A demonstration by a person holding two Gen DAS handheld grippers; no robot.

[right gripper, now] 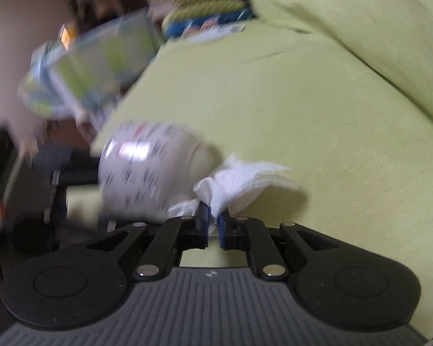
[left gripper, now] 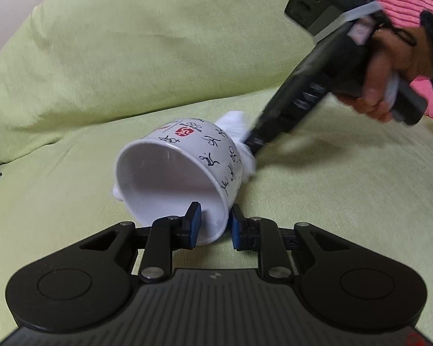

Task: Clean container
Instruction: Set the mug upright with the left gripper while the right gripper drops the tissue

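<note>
**Q:** What is happening here?

**A:** A cup (left gripper: 184,167) lies on its side on the green sofa seat (left gripper: 346,216), near the seat's front edge, mouth towards my left claw (left gripper: 213,225). That claw is clamped on the cup's rim, one pad inside the wall, one outside. My right claw (right gripper: 213,225) is closed tight on a wad of white paper tissue (right gripper: 245,181), pressed to the cup's outer wall close to its base.

**Q:** Is the wiping nearly done?

**A:** I judge not. The tissue is only at the outside; the inside looks untouched by it at this instant.

**Q:** What could go wrong?

**A:** The rim grip is narrow, at one spot only. A hard push from the tissue could turn the cup in the pads or pull it free, and it could roll on the soft cushion towards the edge. The right view is blurred, so exact contact is unclear. The thin tissue might also tear or slip out of the pads.
</note>
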